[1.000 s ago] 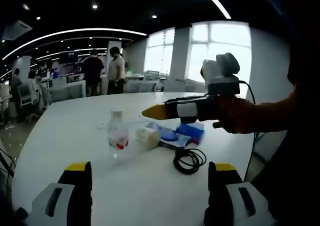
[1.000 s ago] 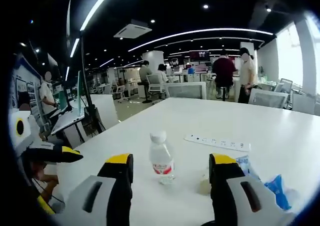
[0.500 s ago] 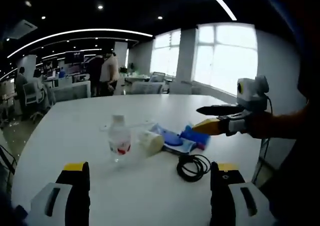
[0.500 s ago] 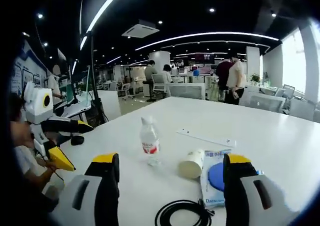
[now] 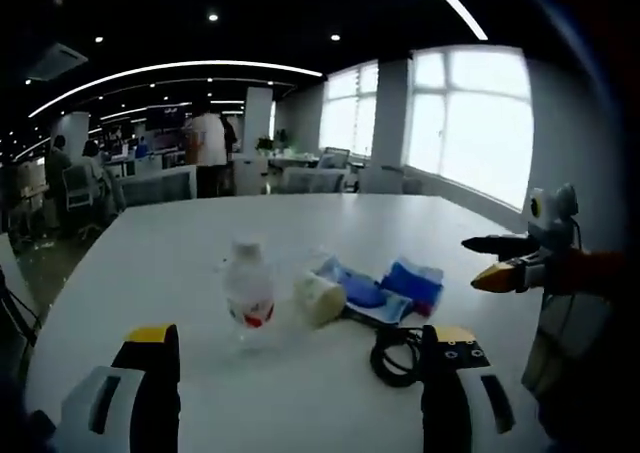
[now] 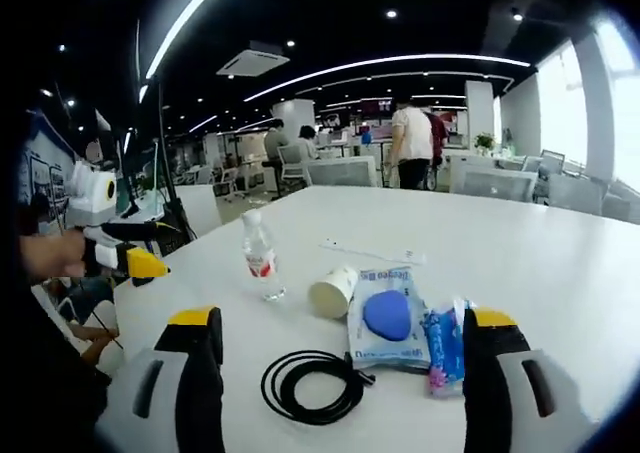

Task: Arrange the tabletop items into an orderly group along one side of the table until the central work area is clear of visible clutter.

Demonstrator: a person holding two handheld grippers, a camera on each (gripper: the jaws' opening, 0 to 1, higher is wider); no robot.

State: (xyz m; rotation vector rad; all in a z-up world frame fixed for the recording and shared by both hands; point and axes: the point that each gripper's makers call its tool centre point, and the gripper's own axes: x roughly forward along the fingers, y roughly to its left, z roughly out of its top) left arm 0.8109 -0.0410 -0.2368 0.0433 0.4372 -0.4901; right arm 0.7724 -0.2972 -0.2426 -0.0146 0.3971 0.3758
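Note:
A white table [image 5: 150, 263] carries a loose cluster. In the left gripper view a small water bottle [image 5: 248, 291] stands upright beside a paper cup [image 5: 318, 298] lying on its side. Right of the cup lie a flat blue packet [image 5: 365, 295], a smaller blue wrapper [image 5: 412, 281] and a coiled black cable [image 5: 400, 348]. My left gripper [image 5: 300, 348] is open and empty, short of the cluster. In the right gripper view the bottle [image 6: 262, 258], cup [image 6: 332, 293], packet [image 6: 388, 315], wrapper [image 6: 445, 343] and cable [image 6: 305, 385] lie ahead of my open right gripper [image 6: 342, 323].
A white power strip [image 6: 370, 253] lies beyond the cup. My right gripper [image 5: 505, 261] hovers off the table's right edge; my left gripper [image 6: 125, 253] shows at the left, held by a hand. Office chairs, desks and standing people [image 6: 410, 143] fill the background.
Both cameras have pulled back. My right gripper has withdrawn from above the cluster to beyond the table's edge. The right gripper view now takes in the whole cluster. The items have not moved.

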